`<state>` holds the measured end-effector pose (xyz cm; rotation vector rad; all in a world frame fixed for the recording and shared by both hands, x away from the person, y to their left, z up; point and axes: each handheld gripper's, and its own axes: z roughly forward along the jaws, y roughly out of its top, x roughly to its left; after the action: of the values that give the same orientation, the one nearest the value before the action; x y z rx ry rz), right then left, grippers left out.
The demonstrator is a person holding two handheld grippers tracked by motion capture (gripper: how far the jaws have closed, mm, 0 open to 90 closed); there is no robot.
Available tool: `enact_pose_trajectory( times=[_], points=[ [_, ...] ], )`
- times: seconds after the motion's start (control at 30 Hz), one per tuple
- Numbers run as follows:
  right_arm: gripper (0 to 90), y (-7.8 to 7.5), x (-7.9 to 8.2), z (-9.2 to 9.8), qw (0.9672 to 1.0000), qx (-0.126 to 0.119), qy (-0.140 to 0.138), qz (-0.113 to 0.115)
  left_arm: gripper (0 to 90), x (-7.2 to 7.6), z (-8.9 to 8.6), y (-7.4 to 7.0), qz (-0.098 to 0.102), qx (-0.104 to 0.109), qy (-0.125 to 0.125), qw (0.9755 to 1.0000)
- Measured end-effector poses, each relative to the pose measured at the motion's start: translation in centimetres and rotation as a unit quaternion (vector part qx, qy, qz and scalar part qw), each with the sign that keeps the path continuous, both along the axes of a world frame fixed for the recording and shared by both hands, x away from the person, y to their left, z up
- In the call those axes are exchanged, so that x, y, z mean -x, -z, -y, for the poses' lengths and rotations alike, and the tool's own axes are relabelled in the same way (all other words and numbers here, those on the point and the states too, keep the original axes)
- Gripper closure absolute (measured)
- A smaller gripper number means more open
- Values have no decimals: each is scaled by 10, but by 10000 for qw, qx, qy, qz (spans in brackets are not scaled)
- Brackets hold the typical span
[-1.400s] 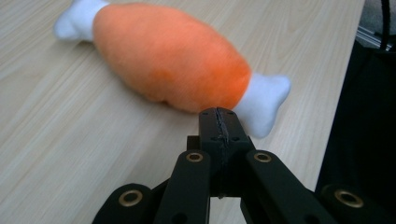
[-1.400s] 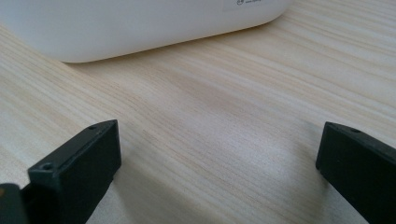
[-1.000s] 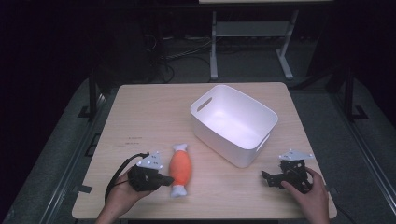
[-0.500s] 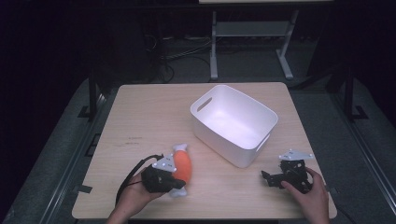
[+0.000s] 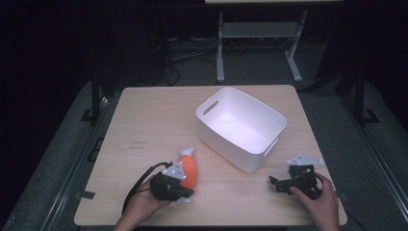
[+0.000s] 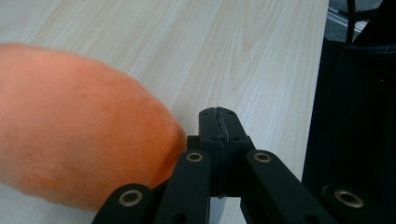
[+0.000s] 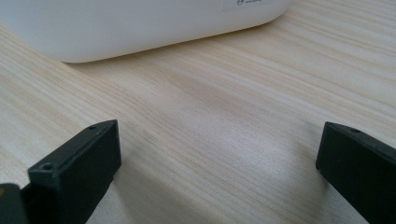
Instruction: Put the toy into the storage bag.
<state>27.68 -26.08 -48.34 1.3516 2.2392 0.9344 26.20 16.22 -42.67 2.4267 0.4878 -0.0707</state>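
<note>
An orange plush toy (image 5: pixel 189 172) with white ends lies near the table's front edge. My left gripper (image 5: pixel 186 192) sits low at the toy's near end, pointing right. In the left gripper view its jaws are pressed together with nothing between them, and the orange plush toy (image 6: pixel 79 135) bulges against the left gripper's (image 6: pixel 218 117) left side. My right gripper (image 5: pixel 277 185) rests at the front right, pointing at the white bin (image 5: pixel 269 144). In the right gripper view the right gripper (image 7: pixel 219 154) stands wide open over bare wood.
The white plastic bin (image 7: pixel 140 28) stands right of centre, empty, with handle cut-outs, close in front of the right gripper. The wooden table (image 5: pixel 144 125) is bare on its left and far side. Dark floor and a metal stand lie beyond.
My left gripper has slid right and a little down, from left of the orange toy to against its near end. The right gripper has stayed put.
</note>
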Motion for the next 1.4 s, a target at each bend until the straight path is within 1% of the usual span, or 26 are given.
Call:
enact_pose_trajectory(
  times=[0.6, 0.67, 0.73, 0.93, 1.0, 1.1, 1.13, 1.17, 1.2, 1.23, 1.33, 1.37, 1.4],
  points=[
    [0, 0, 0, 0, 10000, 0, -1, -2, 898, 0, -21, -2, 34, -36, -276, 9996],
    [0, 0, 0, 0, 10000, 1, -2, 0, 898, 0, -24, -3, 47, -36, -303, 9995],
    [0, 0, 0, 0, 10000, -1, 0, -1, 898, -1, -27, -4, 71, -82, -311, 9995],
    [0, 0, 0, 0, 10000, 0, -1, 0, 898, -2, -34, -5, 113, -65, -420, 9990],
    [0, 0, 0, 0, 10000, 0, -2, -1, 898, -2, -37, -5, 113, -83, -477, 9988],
    [0, 0, 0, 0, 10000, 0, 0, 0, 898, -3, -41, -6, 143, -55, -565, 9983],
    [0, 0, 0, 0, 10000, -1, -1, -1, 898, -4, -43, -6, 162, -96, -566, 9982],
    [0, 0, 0, 0, 10000, 0, 0, -1, 898, -4, -46, -7, 183, -94, -619, 9979],
    [0, 0, 0, 0, 10000, 0, 0, -1, 898, -4, -46, -7, 183, -94, -619, 9979],
    [0, 0, 0, 0, 10000, 0, 0, 0, 898, -5, -50, -7, 195, -83, -709, 9973],
    [0, 0, 0, 0, 10000, 0, -1, -2, 898, -6, -53, -8, 204, -99, -741, 9970],
    [0, 0, 0, 0, 10000, -1, -1, -1, 898, -6, -57, -8, 217, -54, -814, 9964],
    [0, 0, 0, 0, 10000, -1, -1, -1, 898, -6, -57, -8, 217, -54, -814, 9964]
  ],
)
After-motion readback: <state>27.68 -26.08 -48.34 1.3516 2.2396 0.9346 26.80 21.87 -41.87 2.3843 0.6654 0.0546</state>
